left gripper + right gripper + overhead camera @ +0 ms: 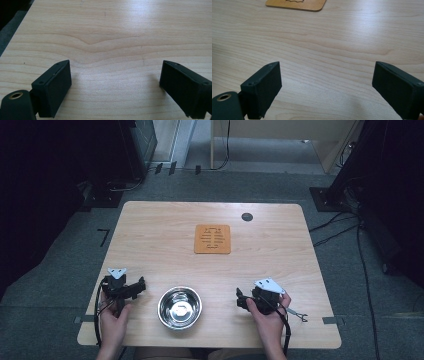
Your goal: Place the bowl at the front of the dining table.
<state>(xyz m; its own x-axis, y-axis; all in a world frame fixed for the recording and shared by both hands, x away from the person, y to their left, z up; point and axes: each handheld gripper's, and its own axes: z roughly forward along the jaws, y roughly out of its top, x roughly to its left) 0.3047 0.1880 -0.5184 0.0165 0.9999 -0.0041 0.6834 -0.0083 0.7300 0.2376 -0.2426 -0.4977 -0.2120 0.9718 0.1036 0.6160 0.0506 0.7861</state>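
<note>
The steel bowl (180,307) is sitting at the near edge of the table (150,245), midway between the two hands, and that is the relation the coming move is turning on: it is lying to the right of the left gripper (141,286) and to the left of the right gripper (240,300), with both tools flanking it at much the same gap, the left one perhaps slightly nearer. Being round, the bowl is offering no long axis, so either side of its rim is serving equally well for a grasp. The left gripper (115,82) is resting with its jaws spread wide over bare wood, holding nothing, and the right gripper (327,85) is likewise standing with its jaws far apart and empty. The bowl is looking like polished metal, shiny and mirror-like inside, with a thin rolled lip that may be slippery under flat black pads. Farther off, toward the middle of the table, a flat orange-brown trivet (212,239) with rounded corners and cut slots is lying; its near edge (295,5) is showing ahead of the right gripper. The tabletop is pale, smooth woodgrain
</note>
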